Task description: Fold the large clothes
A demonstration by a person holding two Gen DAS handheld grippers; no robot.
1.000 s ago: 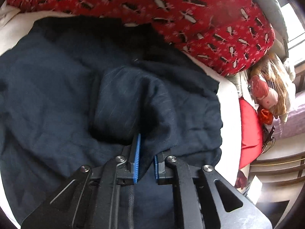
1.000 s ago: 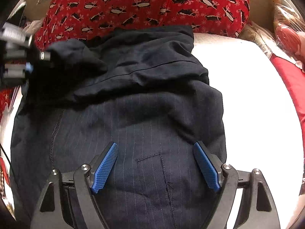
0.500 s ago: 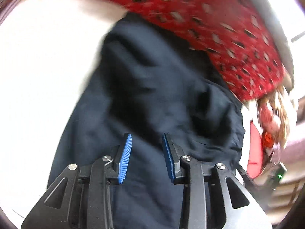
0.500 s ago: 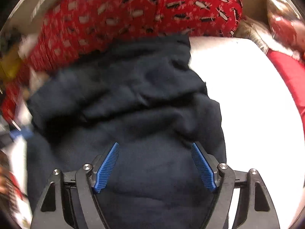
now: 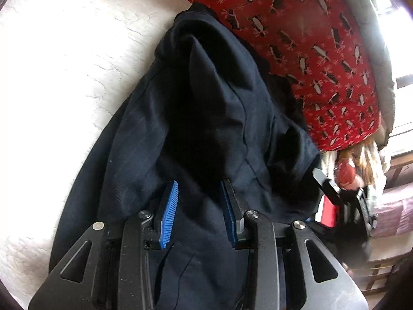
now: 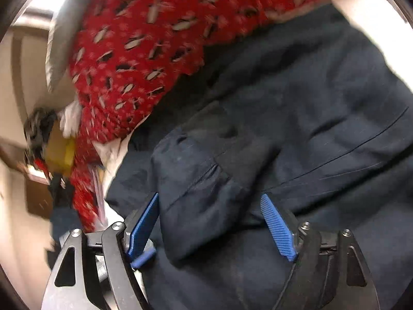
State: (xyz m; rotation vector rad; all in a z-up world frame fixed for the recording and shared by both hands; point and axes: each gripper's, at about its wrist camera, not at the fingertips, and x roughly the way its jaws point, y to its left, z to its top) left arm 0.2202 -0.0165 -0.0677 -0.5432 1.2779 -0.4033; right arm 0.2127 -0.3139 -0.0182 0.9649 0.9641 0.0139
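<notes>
Left gripper [image 5: 198,196]: blue pads apart, nothing clamped, poised over the dark navy garment [image 5: 206,118], whose cloth runs beneath and beyond the fingertips. The garment lies bunched on the white quilted bed cover [image 5: 64,64], its far edge against the red penguin-print blanket [image 5: 309,38]. Right gripper [image 6: 214,206]: pads wide apart, a raised fold of the garment [image 6: 296,129] between them, ungripped.
</notes>
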